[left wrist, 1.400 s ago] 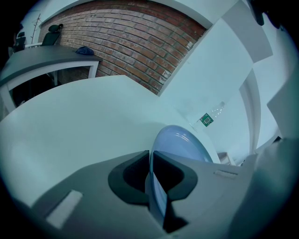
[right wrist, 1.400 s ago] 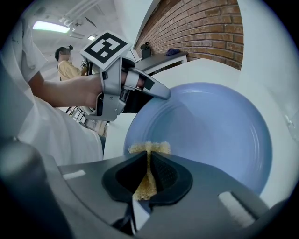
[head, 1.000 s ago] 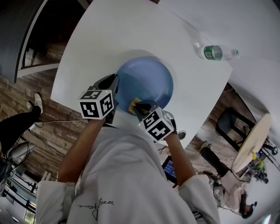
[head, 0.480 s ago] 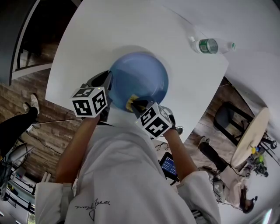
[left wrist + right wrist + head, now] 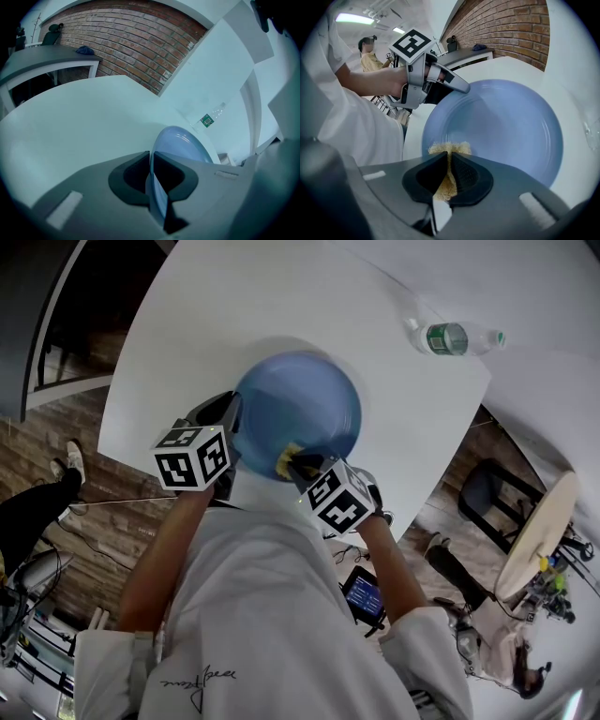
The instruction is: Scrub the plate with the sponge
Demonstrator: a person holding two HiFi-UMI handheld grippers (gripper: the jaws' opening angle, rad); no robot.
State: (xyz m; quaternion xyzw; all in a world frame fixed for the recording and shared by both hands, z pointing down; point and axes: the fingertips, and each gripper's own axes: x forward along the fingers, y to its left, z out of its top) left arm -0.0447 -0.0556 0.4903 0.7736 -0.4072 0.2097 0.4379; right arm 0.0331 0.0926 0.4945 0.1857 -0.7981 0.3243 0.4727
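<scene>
A blue plate (image 5: 300,409) is held above the white table (image 5: 234,306), tilted. My left gripper (image 5: 228,418) is shut on the plate's left rim; in the left gripper view the plate (image 5: 180,143) runs edge-on between the jaws of the left gripper (image 5: 152,176). My right gripper (image 5: 302,465) is shut on a yellow sponge (image 5: 285,461), pressed at the plate's near rim. In the right gripper view the sponge (image 5: 449,150) sticks out of the right gripper (image 5: 449,176) onto the plate (image 5: 506,126), with the left gripper (image 5: 459,86) clamped on the far rim.
A clear water bottle (image 5: 450,337) with a green label lies on the table at the far right; the bottle (image 5: 208,118) also shows beyond the plate. A brick wall (image 5: 136,37) and a grey table (image 5: 47,58) stand behind. A person (image 5: 370,54) stands in the background.
The plate and both grippers shifted left and slightly away a second ago. In the last half second my right gripper with the sponge edged a little to the right along the plate's near rim.
</scene>
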